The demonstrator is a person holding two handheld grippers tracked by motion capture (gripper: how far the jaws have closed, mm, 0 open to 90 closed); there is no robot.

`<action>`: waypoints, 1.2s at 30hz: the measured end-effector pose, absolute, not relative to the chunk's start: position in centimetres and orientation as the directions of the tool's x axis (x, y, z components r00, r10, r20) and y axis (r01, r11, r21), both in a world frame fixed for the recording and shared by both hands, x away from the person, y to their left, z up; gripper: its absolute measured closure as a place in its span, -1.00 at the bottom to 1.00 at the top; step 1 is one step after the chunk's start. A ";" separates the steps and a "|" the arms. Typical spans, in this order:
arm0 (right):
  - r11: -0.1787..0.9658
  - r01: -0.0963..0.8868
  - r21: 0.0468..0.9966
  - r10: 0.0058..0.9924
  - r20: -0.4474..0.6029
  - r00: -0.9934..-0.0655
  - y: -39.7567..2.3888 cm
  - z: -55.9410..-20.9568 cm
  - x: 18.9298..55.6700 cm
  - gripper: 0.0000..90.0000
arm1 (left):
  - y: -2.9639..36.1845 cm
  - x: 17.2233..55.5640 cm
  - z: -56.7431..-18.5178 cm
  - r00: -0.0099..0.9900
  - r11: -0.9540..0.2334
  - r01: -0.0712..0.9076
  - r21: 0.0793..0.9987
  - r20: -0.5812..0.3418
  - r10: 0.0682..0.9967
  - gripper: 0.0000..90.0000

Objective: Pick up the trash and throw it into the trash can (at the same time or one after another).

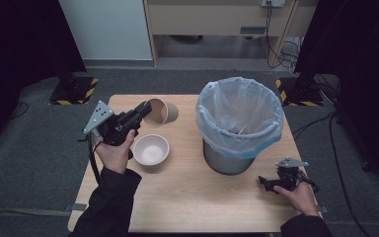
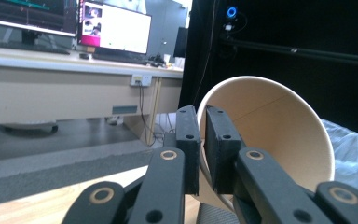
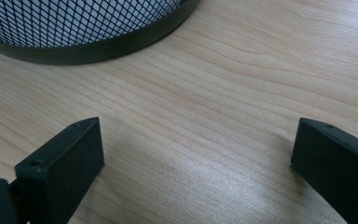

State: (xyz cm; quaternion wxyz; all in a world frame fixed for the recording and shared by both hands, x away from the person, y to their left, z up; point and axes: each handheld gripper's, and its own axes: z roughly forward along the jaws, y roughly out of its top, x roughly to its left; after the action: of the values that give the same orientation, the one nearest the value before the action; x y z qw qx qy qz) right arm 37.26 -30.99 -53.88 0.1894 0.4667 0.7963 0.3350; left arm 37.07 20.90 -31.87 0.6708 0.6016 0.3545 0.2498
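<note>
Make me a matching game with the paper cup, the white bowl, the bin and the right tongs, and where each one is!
Things:
1. paper cup
2. white bowl
3. bin
4. right tongs

Places or states:
A. lined with a plastic bag
B. open, low over the table near the bin's base
C. pinched by its rim in the left tongs
D. standing on the table beside the left hand

Pairs: 1-C, 2-D, 3-A, 4-B
</note>
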 end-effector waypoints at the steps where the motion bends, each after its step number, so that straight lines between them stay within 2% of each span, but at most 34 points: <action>1: 0.340 0.616 0.710 0.870 0.011 -0.493 -31.0 -53.9 37.3 -0.94 | 20.8 37.0 -31.7 0.628 0.155 0.086 0.984 -0.174 0.759 0.87; 18: 0.340 0.616 0.710 0.870 0.011 -0.493 -31.0 -53.9 37.3 -0.94 | 19.6 36.3 -28.3 0.667 0.207 0.006 0.978 -0.158 0.728 0.87; 36: 0.340 0.616 0.710 0.870 0.011 -0.493 -31.0 -53.9 37.3 -0.94 | 15.5 37.3 -25.3 0.706 0.203 -0.030 0.979 -0.123 0.698 0.87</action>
State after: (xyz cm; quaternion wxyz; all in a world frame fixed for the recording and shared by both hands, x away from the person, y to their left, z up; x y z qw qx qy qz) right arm 37.26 -30.99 -53.89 0.1895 0.4666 0.7963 0.3350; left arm 37.32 15.51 -25.26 0.7198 0.5787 0.2883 0.2527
